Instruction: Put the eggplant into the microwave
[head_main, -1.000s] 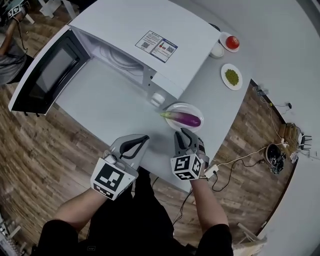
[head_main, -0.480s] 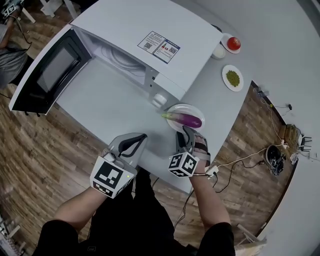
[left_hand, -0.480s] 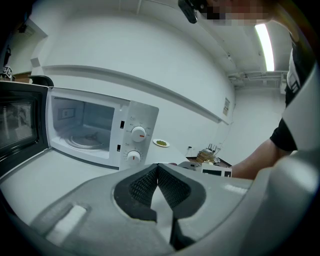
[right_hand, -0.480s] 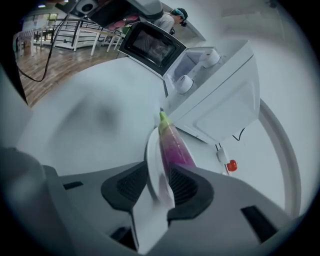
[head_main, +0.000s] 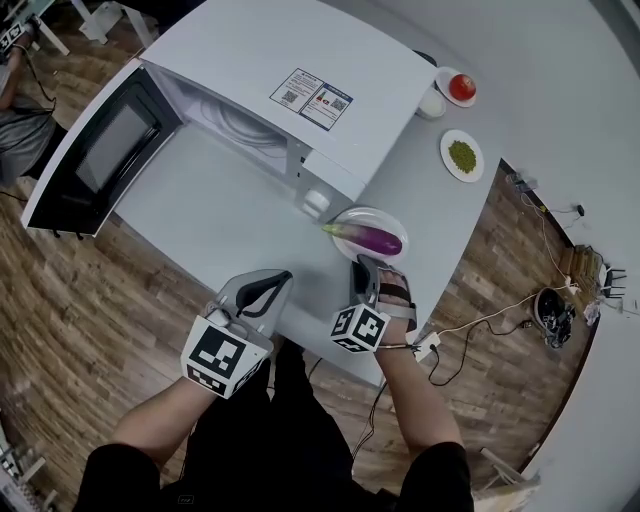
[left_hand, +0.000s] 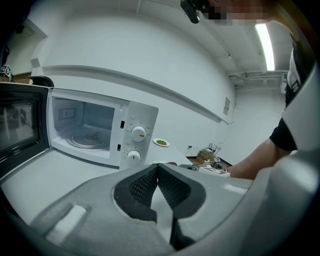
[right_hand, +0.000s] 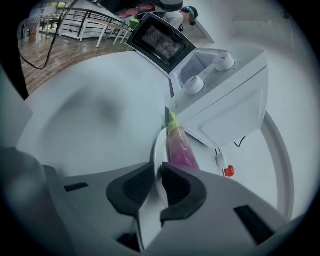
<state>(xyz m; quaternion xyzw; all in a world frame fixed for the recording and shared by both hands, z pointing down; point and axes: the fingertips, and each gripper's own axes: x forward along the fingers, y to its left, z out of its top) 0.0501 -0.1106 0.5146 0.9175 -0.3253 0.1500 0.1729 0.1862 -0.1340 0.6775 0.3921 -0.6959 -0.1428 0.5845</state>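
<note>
Eggplant (head_main: 375, 239) lay on the plate (head_main: 345, 216) by the microwave (head_main: 300, 50), right gripper (head_main: 366, 262) just closed onto the plate's rim, left gripper (head_main: 272, 283) clenched empty; that thin edge-grip could tilt and spill it.

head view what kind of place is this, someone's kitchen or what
Probably a lab or test room staged as a kitchen, not a home: an open microwave on a plain white table, an eggplant on a plate, and cables trailing over the wood floor.
</note>
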